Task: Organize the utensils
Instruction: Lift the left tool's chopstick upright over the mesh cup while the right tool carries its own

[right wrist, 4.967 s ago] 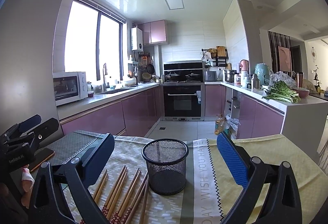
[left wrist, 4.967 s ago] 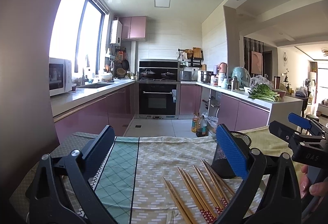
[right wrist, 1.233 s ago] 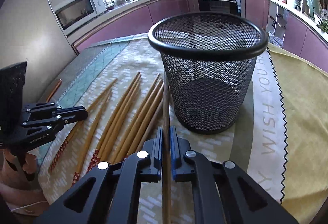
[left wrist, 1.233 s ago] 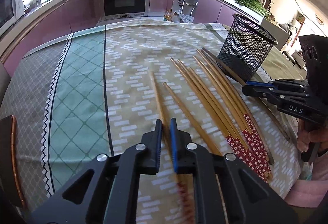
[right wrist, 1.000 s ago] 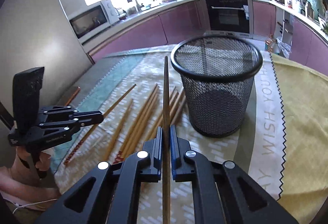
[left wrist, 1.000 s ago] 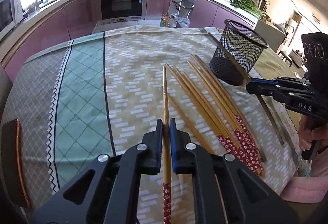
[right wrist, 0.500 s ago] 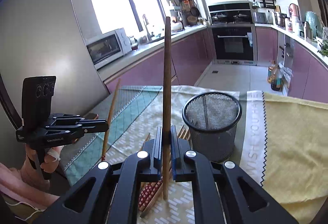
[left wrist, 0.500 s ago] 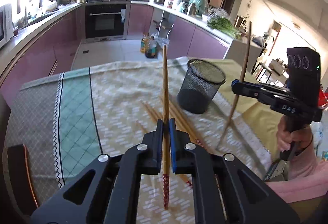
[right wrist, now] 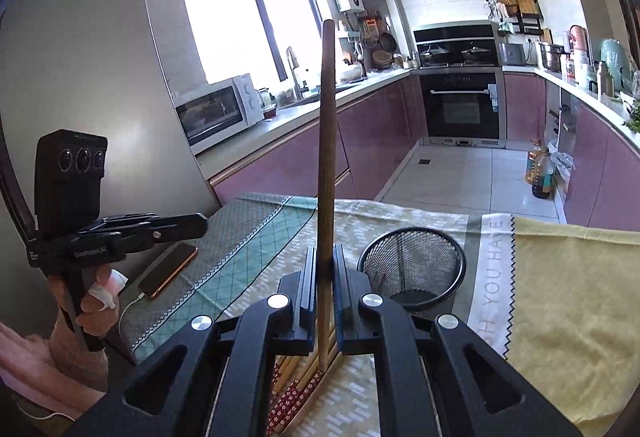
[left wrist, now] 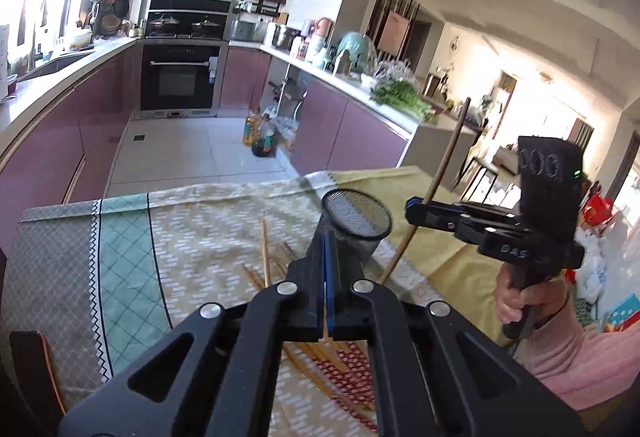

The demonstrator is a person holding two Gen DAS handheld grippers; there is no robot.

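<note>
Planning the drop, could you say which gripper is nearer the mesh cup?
Right: the right gripper hovers just beside the mesh cup; the left gripper hangs farther off, near the phone.

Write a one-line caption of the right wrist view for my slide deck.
Right claw shut on an upright chopstick beside the mesh cup, more chopsticks lying on the tablecloth below.
</note>
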